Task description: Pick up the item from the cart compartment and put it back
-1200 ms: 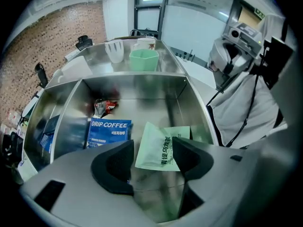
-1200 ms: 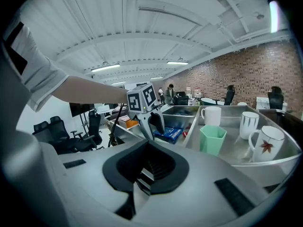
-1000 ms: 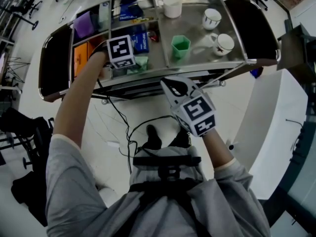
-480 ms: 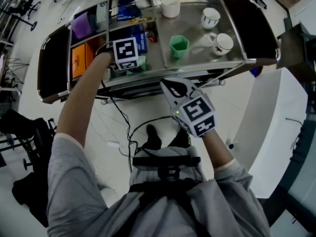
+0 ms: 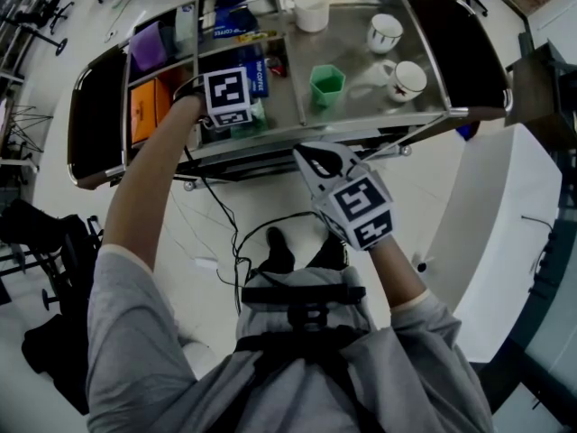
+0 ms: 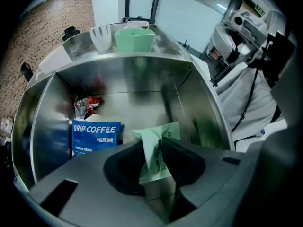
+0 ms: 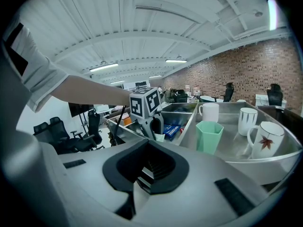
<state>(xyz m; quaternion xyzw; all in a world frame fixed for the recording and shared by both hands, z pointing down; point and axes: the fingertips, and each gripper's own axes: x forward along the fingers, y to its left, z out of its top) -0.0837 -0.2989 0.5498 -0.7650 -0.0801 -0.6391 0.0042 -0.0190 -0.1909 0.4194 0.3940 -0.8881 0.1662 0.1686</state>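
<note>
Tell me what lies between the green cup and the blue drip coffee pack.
The compartment's steel wall and, on the coffee pack's side, a small red packet; the left gripper view shows both.

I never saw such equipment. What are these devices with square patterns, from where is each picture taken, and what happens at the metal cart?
A person holds a two-jaw claw in each hand; the patterned cubes are part of them. One picture comes from a camera on the person's head, looking down; the two others from cameras riding on each claw. The steel cart carries a green cup, white mugs and a blue drip coffee pack. The left claw has just been closing and pinches a green packet inside a compartment. The right claw is shut and empty, near the cart.
</note>
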